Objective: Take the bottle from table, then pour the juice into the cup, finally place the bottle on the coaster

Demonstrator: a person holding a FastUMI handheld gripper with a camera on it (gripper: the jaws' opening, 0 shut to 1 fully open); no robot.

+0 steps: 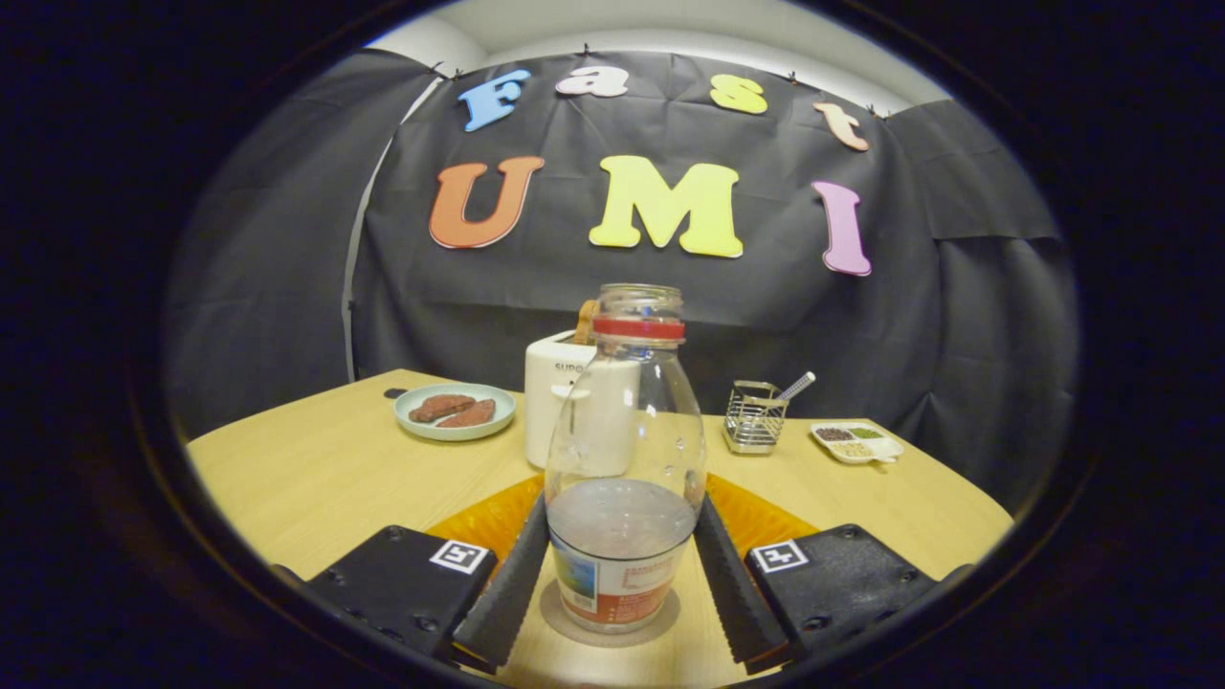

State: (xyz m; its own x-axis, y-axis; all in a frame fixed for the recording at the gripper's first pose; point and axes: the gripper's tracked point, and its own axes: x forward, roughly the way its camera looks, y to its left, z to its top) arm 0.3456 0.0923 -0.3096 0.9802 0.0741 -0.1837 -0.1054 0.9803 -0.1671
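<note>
**Bottle on coaster, release step**

Left to right: a plate (456, 411) with two brown pieces is being seen far left on the table (316, 478), then a white toaster (560, 392) behind the bottle (624, 459), a wire holder (754, 417) with a utensil in it, and a small tray of grains (857, 443) far right.

The bottle is standing upright between the fingers, its base on what looks like a round grey coaster (660, 622); an orange mat (483, 522) is lying just beyond. No cup is being made out.

The gripper (620, 584) is being held partly open, its ribbed pads (512, 584) flanking the bottle's lower body; whether both are pressing on it cannot be told.

Judged: the task is near its end, with the bottle being set down. The jaws should be opened evenly and drawn straight back, so the bottle is not being dragged or tipped off the coaster.

Writing: partial letters on the toaster, label text too small to read.
</note>
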